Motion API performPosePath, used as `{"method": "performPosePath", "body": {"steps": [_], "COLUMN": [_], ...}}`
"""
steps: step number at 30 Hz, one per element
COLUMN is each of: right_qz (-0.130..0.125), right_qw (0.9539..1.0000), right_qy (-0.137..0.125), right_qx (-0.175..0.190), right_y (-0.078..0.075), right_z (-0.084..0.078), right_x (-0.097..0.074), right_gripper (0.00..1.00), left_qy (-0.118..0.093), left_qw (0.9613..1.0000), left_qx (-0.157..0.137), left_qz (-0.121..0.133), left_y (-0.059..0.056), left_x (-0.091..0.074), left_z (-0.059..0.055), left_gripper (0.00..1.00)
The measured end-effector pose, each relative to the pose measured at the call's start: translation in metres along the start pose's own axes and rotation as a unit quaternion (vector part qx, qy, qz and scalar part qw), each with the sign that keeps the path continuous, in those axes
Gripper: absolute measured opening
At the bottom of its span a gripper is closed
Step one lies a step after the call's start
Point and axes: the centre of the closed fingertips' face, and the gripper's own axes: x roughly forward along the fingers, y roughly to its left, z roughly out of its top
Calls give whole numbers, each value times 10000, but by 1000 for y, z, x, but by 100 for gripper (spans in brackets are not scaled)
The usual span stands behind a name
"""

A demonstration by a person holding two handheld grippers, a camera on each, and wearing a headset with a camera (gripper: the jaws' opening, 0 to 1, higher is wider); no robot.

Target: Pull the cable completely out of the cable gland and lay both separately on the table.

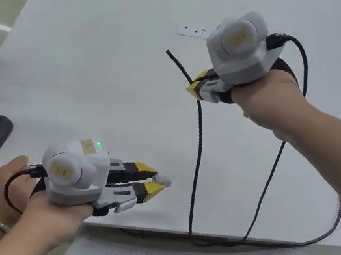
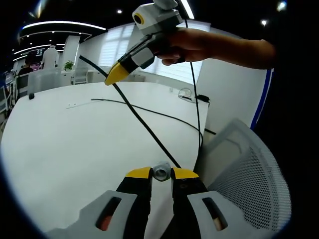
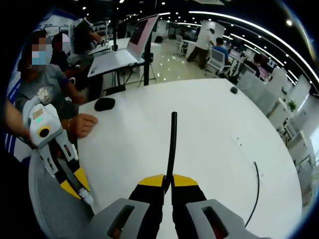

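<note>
At the near edge of the table (image 1: 79,58), the left gripper (image 1: 159,177) pinches the cable gland (image 2: 161,172). Above open tabletop, the right gripper (image 1: 193,90) clamps the cable (image 1: 195,149), which hangs over that edge.

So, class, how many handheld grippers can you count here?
2. The left gripper, low by the table edge, grips the cable gland; the right gripper, raised over the table, grips the cable.

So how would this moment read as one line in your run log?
left gripper: shut on cable gland | right gripper: shut on cable, raised over table | laid down: neither yet
</note>
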Motion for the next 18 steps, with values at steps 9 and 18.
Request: {"method": "performPosePath", "body": {"steps": [9,18], "right_qz": [68,202], "right_qw": [9995,9988], "right_qy": [-5,-8], "right_qx": [-303,-449], "right_y": [-8,-3], "right_z": [37,58], "right_x": [31,54], "right_gripper": [0,0], "left_qy": [2,8], "left_qw": [9999,9998], "left_qx": [-78,-139], "left_qz": [69,142], "left_y": [2,5], "left_x": [-3,-7], "left_z": [-7,-14], "left_gripper": [15,15]}}
